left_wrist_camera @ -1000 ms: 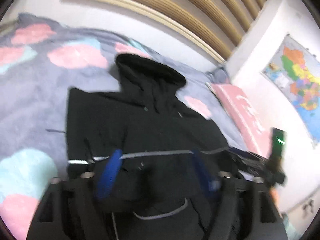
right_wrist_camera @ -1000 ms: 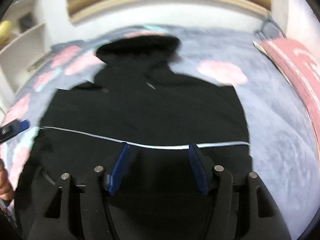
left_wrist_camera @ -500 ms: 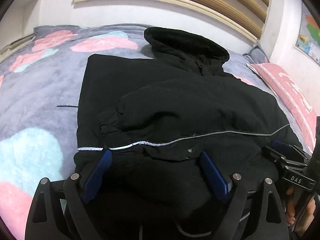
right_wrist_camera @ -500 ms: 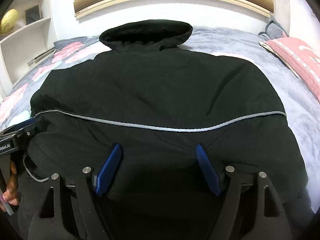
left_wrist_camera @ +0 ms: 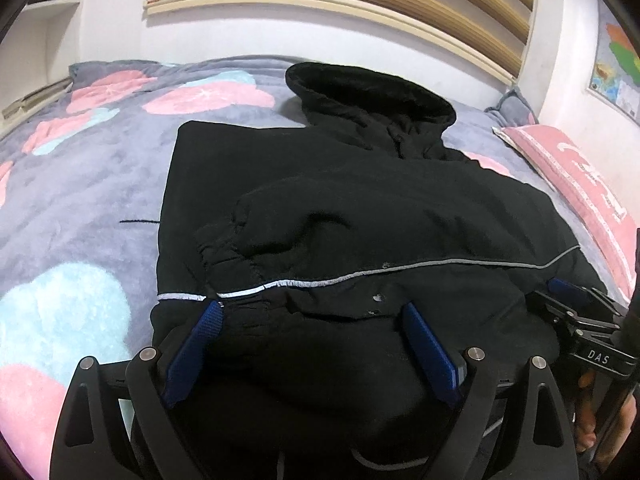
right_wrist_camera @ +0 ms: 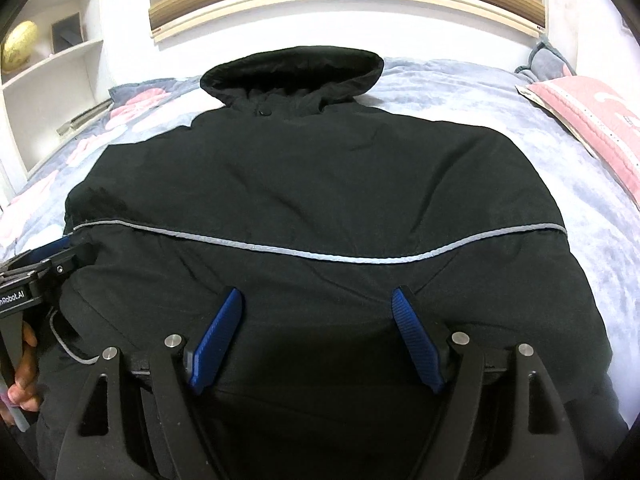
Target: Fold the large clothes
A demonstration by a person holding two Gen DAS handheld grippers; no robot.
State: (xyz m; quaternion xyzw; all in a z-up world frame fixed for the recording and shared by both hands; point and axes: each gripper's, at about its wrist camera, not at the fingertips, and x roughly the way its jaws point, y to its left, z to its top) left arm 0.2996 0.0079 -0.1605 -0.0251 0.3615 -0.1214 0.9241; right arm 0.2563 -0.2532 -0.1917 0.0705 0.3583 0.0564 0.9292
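Your right gripper (right_wrist_camera: pixel 318 312) sits low over the black jacket (right_wrist_camera: pixel 320 184), blue pads spread apart with nothing pinched between them. The jacket lies flat on the grey bedspread (right_wrist_camera: pixel 580 216), hood (right_wrist_camera: pixel 292 72) towards the headboard, a pale stripe (right_wrist_camera: pixel 248 244) across it. Your left gripper (right_wrist_camera: pixel 44 264) rests at the jacket's left edge. A pink pillow (right_wrist_camera: pixel 592 120) lies at right.

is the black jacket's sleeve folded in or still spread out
Folded in: the sleeve lies across the black jacket, its gathered cuff on the body.
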